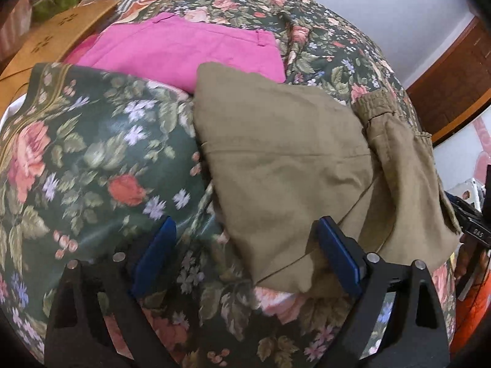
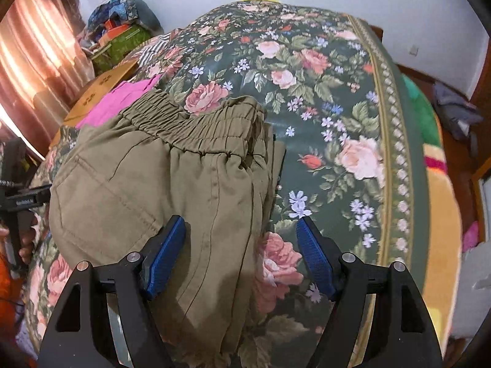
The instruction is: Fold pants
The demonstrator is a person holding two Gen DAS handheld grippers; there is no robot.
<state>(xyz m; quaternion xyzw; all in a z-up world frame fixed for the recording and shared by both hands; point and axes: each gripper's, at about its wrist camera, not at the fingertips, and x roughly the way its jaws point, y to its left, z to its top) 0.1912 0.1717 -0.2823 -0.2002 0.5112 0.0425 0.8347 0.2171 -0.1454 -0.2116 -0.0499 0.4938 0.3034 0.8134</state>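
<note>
olive pants (image 2: 159, 184) ×1, seemingly folded | pink garment (image 1: 190, 52) ×1 | both grippers' fingers spread, empty

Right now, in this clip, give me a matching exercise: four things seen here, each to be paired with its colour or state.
Things:
1. pants
2. folded garment
3. bedspread
4. left tool

Colour or state:
A. open, holding nothing
B. dark green with roses
C. olive, elastic waistband
D. pink

Pairs: 1-C, 2-D, 3-B, 4-A
</note>
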